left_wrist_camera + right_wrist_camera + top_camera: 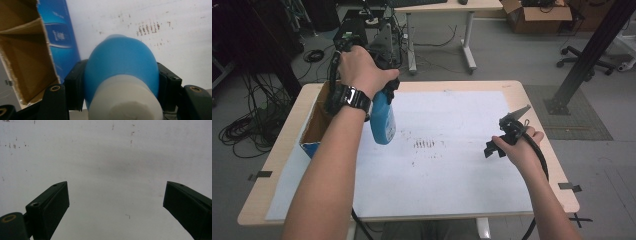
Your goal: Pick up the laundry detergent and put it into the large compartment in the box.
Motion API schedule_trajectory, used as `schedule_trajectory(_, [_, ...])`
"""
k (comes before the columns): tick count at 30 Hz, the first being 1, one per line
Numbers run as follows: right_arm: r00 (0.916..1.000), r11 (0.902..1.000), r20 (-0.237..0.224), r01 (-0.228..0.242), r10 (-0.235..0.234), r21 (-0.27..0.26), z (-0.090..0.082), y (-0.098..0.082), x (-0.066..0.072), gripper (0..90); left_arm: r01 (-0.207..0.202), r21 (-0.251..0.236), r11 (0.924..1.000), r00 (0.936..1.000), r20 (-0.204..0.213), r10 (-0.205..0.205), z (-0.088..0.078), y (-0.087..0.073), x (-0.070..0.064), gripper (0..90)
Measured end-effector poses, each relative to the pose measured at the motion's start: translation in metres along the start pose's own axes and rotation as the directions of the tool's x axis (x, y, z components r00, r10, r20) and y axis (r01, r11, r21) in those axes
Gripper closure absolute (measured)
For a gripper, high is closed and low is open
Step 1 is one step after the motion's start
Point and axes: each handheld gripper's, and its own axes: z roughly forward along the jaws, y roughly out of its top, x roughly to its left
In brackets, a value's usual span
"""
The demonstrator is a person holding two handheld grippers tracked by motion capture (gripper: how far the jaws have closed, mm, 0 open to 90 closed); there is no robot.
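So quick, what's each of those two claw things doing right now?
Left gripper: closed on the blue bottle, held above the table beside the cardboard box.
Right gripper: open, holding nothing, over the white sheet.

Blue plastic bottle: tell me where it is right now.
The blue plastic bottle hangs clamped in the left tool above the white sheet's left part, just right of the open cardboard box.
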Motion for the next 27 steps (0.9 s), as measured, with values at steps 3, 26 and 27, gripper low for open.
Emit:
schedule_trajectory(3, [1.0000, 1.0000, -0.002, -0.005, 0.005, 0.003, -0.001, 0.001, 0.000, 6.7, 0.004, 0.000, 1.0000, 1.0000, -0.002, -0.004, -0.010, 0.001, 0.008, 37.5])
schedule_trajectory(26, [0.9998, 0.9999, 0.011, -0.016, 0.016, -0.002, -0.006, 0.009, 0.003, 6.7, 0.119, -0.025, 0.9926, 0.9928, -0.013, -0.119, -0.057, -0.005, 0.089, 37.6])
schedule_trajectory(27, [0.9998, 0.9999, 0.011, -0.016, 0.016, -0.002, -0.006, 0.009, 0.003, 6.7, 0.124, -0.025, 0.9920, 0.9921, -0.016, -0.124, -0.058, -0.006, 0.093, 37.6])
